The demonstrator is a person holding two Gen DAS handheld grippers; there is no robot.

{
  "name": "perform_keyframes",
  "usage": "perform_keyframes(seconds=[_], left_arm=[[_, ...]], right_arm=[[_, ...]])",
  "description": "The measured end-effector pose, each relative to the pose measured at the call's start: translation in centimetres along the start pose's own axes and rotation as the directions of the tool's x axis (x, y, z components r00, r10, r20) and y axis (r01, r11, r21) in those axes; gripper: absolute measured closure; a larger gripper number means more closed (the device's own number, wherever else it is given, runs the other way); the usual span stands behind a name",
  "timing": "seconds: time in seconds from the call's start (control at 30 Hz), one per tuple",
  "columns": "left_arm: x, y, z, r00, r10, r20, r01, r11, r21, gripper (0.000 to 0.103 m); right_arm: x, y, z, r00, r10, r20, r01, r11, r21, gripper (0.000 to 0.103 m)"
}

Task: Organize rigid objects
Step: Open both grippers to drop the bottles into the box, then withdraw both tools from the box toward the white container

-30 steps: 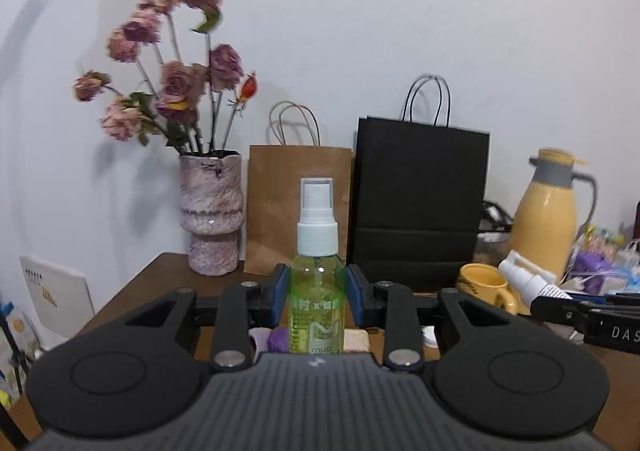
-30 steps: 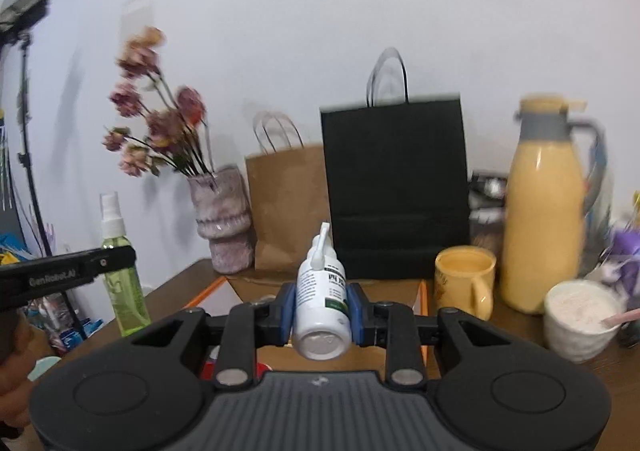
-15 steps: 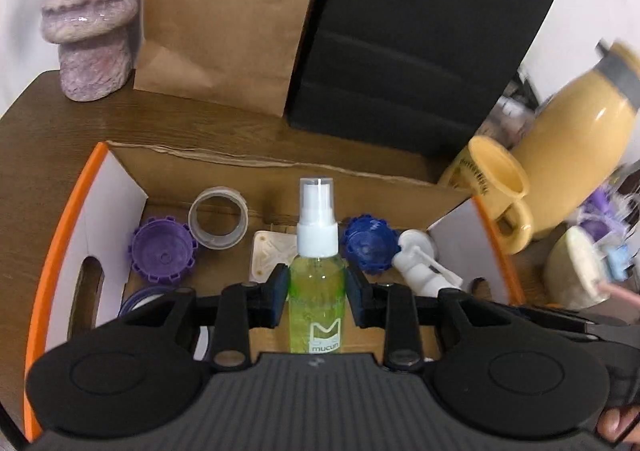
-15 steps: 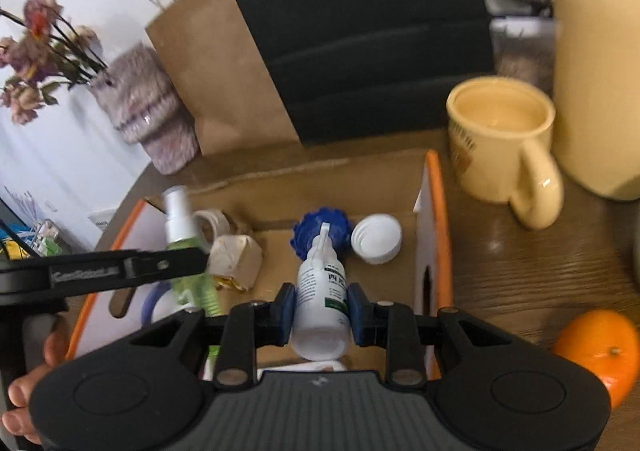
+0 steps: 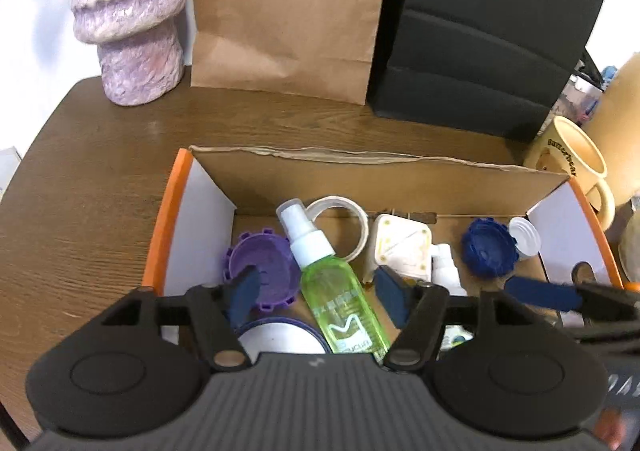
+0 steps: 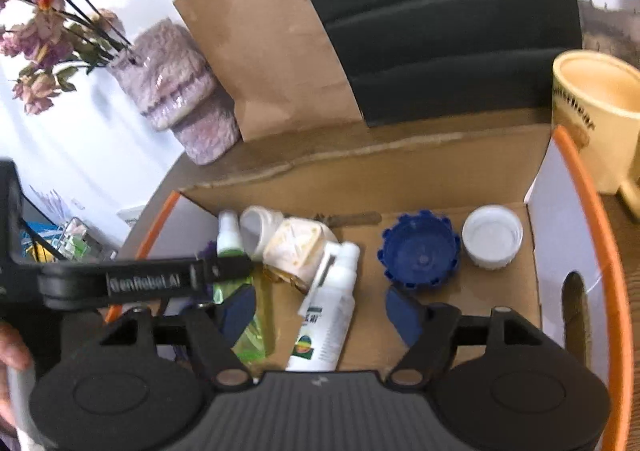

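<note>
An orange-rimmed cardboard box (image 5: 172,211) sits on the wooden table. My left gripper (image 5: 318,295) is open above it; the green spray bottle (image 5: 340,303) lies tilted between its spread jaws in the box. My right gripper (image 6: 324,311) is open too; the white spray bottle (image 6: 328,315) lies in the box (image 6: 588,219) between its jaws. The green bottle also shows in the right wrist view (image 6: 240,291), partly behind the left gripper's arm.
The box also holds a purple cap (image 5: 264,271), tape roll (image 5: 344,219), white block (image 5: 400,247), blue cap (image 6: 420,251) and white cap (image 6: 492,235). Behind it stand a pink vase (image 5: 128,11), brown bag (image 5: 288,11), black bag (image 5: 480,31) and yellow mug (image 6: 596,111).
Both grippers came down over the box and opened. The green bottle and the white bottle left the jaws and now lie in the box.
</note>
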State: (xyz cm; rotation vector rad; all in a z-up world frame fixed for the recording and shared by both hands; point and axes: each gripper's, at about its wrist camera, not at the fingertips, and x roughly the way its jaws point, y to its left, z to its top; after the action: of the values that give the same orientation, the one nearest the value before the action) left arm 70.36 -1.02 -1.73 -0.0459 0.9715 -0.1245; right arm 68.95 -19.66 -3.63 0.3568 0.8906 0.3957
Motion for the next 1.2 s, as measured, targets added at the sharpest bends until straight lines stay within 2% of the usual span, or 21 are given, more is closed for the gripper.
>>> perform_keyframes(seconds=[0.2,0.3,0.4,0.57,0.7,0.83,0.93,1.0,1.07,1.1,1.2], left_arm=[[-3.7,-0.6,0.2,0.999,0.002,0.044,-0.001,1.000,-0.020,0.017],[-6.3,-1.0,0.0,0.998,0.021,0.065,-0.021,1.000,-0.007,0.005],[-9.3,-0.7,-0.9,0.995,0.046,0.090,-0.046,0.999,-0.007,0.002],[-13.5,-0.6,-3.0,0.994,0.065,0.090,-0.066,0.998,0.009,0.000],[-15.9,-0.8,-5.8,0.991,0.083,0.102,-0.086,0.996,0.024,0.000],[-18.7,-1.1,-9.3,0.982,0.115,0.149,-0.117,0.993,0.003,0.000],[-21.4,-1.9,-13.1,0.954,0.159,0.256,-0.168,0.986,0.011,0.000],[-23.5,-2.3,-16.2,0.923,0.172,0.345,-0.182,0.983,-0.005,0.000],[-25.5,-3.0,-19.5,0.885,0.183,0.428,-0.197,0.980,-0.013,0.000],[-26.5,-3.5,-21.6,0.861,0.179,0.477,-0.198,0.980,-0.009,0.000],[-28.9,-4.8,-27.5,0.799,0.183,0.573,-0.205,0.978,-0.027,0.000]], right_arm=[[-4.0,-0.1,0.2,0.998,-0.064,0.020,0.065,0.998,-0.020,0.030],[-6.5,-0.4,0.1,0.991,-0.126,0.032,0.127,0.991,-0.032,0.021],[-9.5,-0.8,-0.4,0.982,-0.183,0.037,0.185,0.982,-0.031,0.013],[-13.4,-0.4,-2.3,0.971,-0.236,0.034,0.237,0.970,-0.046,0.012],[-15.7,1.2,-4.5,0.968,-0.246,0.053,0.249,0.965,-0.077,0.012],[-18.0,2.8,-7.2,0.965,-0.246,0.092,0.255,0.962,-0.101,0.012],[-20.3,3.8,-10.2,0.961,-0.220,0.165,0.243,0.960,-0.136,0.012],[-22.1,4.6,-12.7,0.943,-0.218,0.253,0.265,0.949,-0.172,0.011],[-23.9,5.6,-15.9,0.908,-0.236,0.347,0.318,0.926,-0.202,0.007],[-24.8,6.1,-17.5,0.890,-0.235,0.390,0.338,0.915,-0.221,0.002],[-27.3,7.5,-23.0,0.847,-0.196,0.494,0.370,0.885,-0.282,0.000]])
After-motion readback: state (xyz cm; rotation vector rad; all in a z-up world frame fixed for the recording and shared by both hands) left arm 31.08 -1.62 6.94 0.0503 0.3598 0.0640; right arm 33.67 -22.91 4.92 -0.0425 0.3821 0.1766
